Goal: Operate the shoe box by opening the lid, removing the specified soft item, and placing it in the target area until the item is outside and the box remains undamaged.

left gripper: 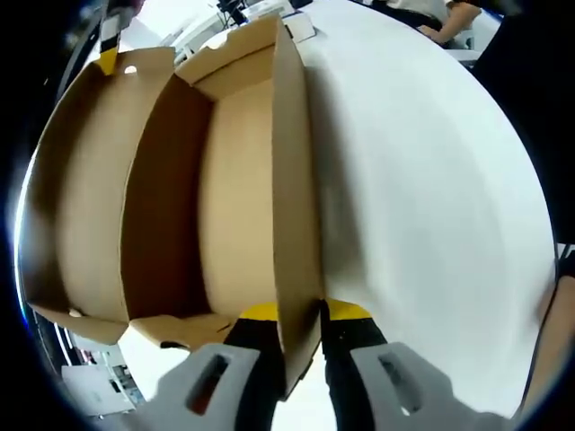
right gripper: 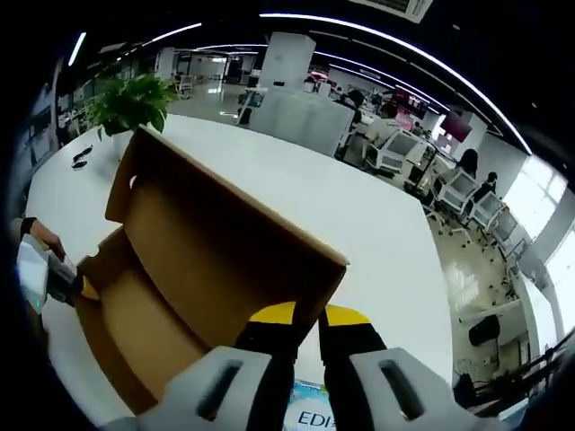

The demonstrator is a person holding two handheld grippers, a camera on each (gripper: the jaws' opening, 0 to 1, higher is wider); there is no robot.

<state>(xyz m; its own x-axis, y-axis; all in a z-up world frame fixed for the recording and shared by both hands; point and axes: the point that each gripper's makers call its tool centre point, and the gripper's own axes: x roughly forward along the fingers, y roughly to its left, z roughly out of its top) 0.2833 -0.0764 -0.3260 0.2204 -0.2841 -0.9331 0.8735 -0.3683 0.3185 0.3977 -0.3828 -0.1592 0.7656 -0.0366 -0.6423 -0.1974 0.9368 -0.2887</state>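
Cardboard shoe box [left gripper: 225, 189] edges clamped by both grippers.

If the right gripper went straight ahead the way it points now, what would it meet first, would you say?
The right gripper would most likely meet the raised cardboard lid of the shoe box at once; its jaws seem to straddle the lid's edge already, though depth is unclear.

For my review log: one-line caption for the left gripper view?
Left gripper clamps the side wall of the open cardboard shoe box on a white table.
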